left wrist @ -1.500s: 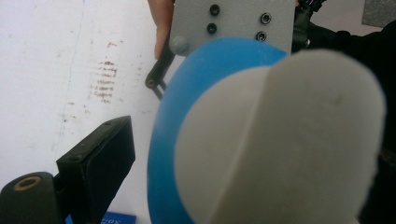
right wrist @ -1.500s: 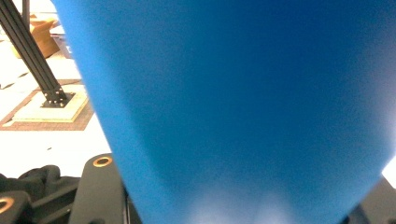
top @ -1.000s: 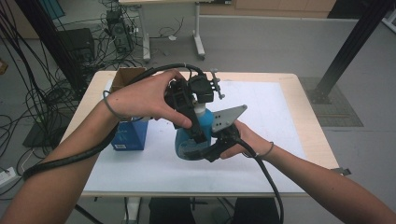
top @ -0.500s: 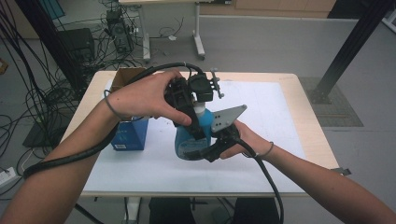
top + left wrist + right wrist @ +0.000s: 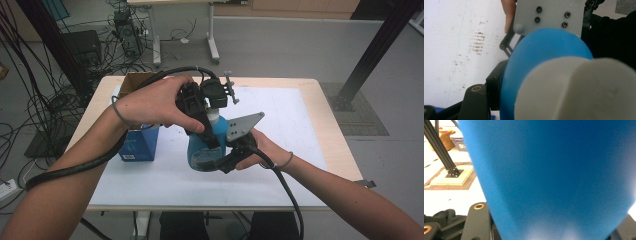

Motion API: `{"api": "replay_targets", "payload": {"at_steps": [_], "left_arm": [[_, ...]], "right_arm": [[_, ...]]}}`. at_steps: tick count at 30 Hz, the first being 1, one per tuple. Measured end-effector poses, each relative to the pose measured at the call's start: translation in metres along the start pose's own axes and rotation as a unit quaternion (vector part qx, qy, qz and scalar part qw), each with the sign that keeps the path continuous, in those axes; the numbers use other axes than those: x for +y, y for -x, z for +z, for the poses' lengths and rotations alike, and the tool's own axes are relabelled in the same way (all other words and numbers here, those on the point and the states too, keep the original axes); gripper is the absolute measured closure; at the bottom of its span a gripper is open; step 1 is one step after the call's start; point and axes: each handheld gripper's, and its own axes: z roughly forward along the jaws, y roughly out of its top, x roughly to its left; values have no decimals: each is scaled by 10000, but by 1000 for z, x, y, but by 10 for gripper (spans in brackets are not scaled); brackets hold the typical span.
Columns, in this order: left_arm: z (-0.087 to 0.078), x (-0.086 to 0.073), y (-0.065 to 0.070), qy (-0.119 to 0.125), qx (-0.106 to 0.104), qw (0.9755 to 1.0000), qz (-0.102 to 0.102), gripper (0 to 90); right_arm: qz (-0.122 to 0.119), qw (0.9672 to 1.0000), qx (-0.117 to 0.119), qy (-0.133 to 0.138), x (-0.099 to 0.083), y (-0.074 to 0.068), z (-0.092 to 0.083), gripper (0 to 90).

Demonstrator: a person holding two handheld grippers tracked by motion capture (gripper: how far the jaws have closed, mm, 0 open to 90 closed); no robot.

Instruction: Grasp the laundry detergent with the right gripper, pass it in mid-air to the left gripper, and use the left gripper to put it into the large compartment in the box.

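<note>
A blue plastic bottle (image 5: 201,150) with a white cap (image 5: 579,90) stands on the white sheet in the middle of the table. My right gripper (image 5: 216,161), with its grey plate (image 5: 243,126) on top, comes in from the right and is shut on the bottle's lower body (image 5: 549,177). My left gripper (image 5: 212,119) points down onto the bottle's top. Its jaws have just been closing, with the cap between them. In the left gripper view the cap sits right at the jaws, above the bottle's blue shoulder (image 5: 544,50).
A blue carton (image 5: 140,142) stands left of the bottle, under my left forearm. An open cardboard box (image 5: 134,82) sits at the table's back left corner. The white sheet (image 5: 280,115) covers most of the tabletop. Cables lie on the floor at the left.
</note>
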Motion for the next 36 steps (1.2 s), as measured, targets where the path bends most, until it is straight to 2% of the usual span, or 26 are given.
{"api": "replay_targets", "payload": {"at_steps": [13, 36], "left_arm": [[0, -1, 1, 57, 11, 10000, -40, 358], [0, 1, 4, 17, 45, 10000, -45, 359]], "right_arm": [[-30, 10000, 1, 11, 0, 0, 0, 391], [-26, 10000, -13, 14, 0, -2, -2, 392]]}}
